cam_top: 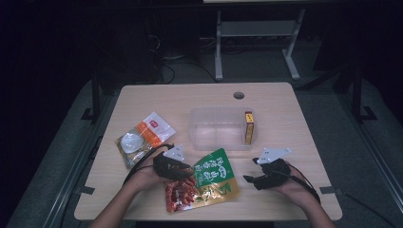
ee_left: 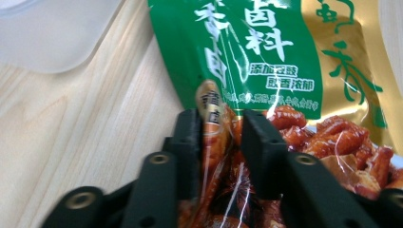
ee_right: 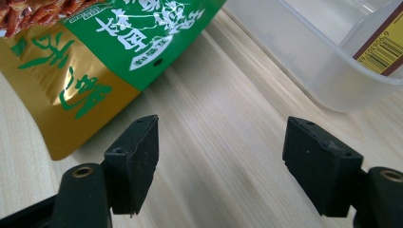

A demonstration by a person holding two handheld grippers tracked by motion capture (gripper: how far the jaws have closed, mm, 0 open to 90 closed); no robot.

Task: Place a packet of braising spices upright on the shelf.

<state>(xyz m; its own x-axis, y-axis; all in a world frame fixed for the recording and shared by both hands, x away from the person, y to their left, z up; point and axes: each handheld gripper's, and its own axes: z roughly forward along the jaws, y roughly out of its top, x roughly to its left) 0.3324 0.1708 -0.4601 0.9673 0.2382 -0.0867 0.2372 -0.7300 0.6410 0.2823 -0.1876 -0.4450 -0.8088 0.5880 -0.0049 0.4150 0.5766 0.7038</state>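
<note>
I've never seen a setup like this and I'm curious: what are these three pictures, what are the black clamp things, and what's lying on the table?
A person sits at a wooden table holding a hand-operated gripper in each hand. The high view looks down from above; the other two come from cameras riding on each gripper, looking along its black fingers.

On the table lie a green and gold snack bag, a second white and orange packet, and a clear plastic tub with a small box inside.

The left gripper pinches the snack bag's edge. The right gripper is open and holds nothing, beside the bag.
</note>
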